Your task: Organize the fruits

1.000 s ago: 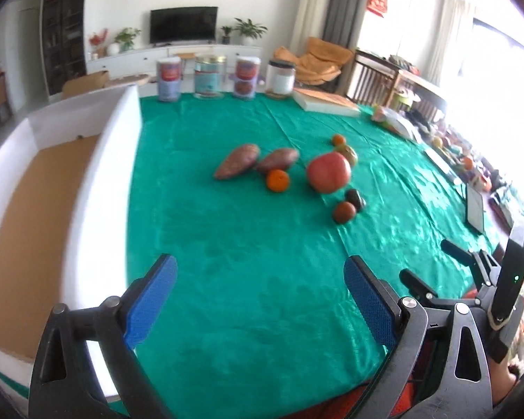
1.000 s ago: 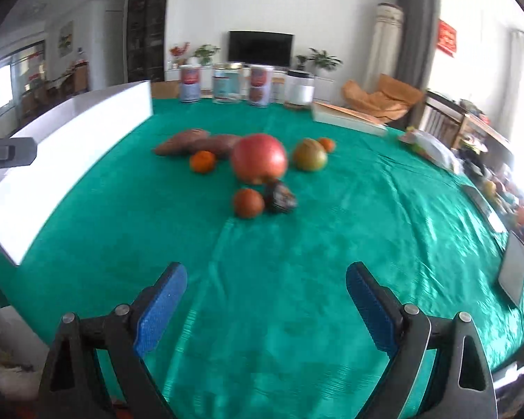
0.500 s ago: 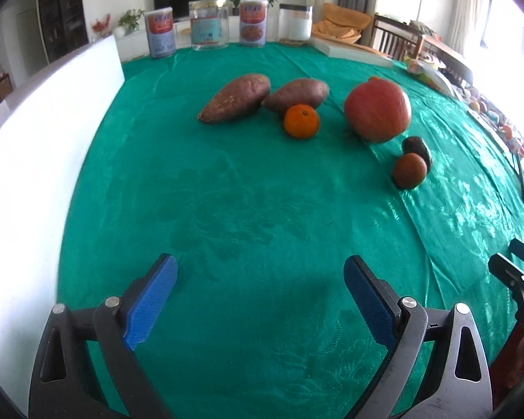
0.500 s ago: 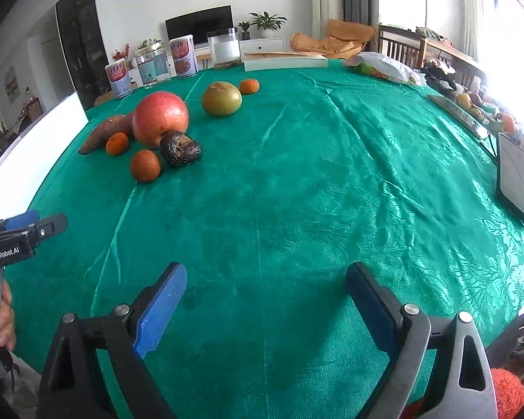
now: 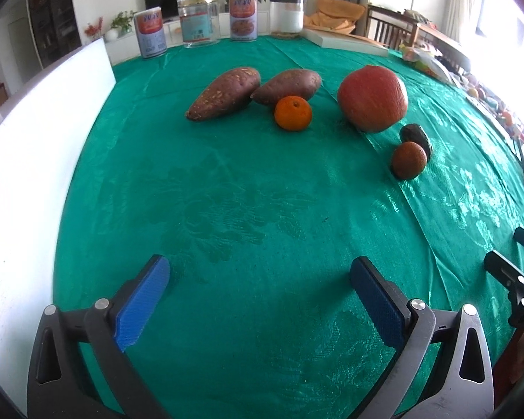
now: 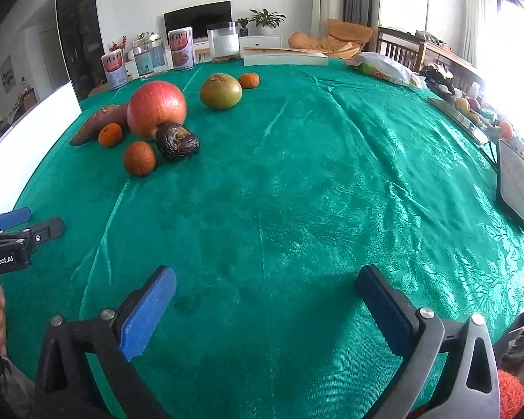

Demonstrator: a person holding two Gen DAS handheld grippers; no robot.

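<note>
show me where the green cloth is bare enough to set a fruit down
Bare: the wide near stretch between the left gripper and the small orange, and the cloth right of the green fruit toward the tablet. Crowded: around the big red fruit and sweet potatoes.

A cloth-covered table [image 5: 262, 237] fills both views. In the left wrist view, a box wall [image 5: 35, 160] runs along the table's left edge. Toward the far middle lie two sweet potatoes side by side, one [image 5: 223, 93] left of the other [image 5: 286, 85], with a small orange [image 5: 293, 112] just in front of them. To the right sits a large round fruit [image 5: 372, 97]; in front of it and to its right lie a wrinkled fruit [image 5: 415, 136] and, touching it on the near side, another small round fruit [image 5: 409, 159]. In the right wrist view, behind the large fruit sit a second round fruit [image 6: 221, 91] and a tiny orange [image 6: 248, 80]. Four canisters [image 5: 209, 22] line the far edge.
</note>
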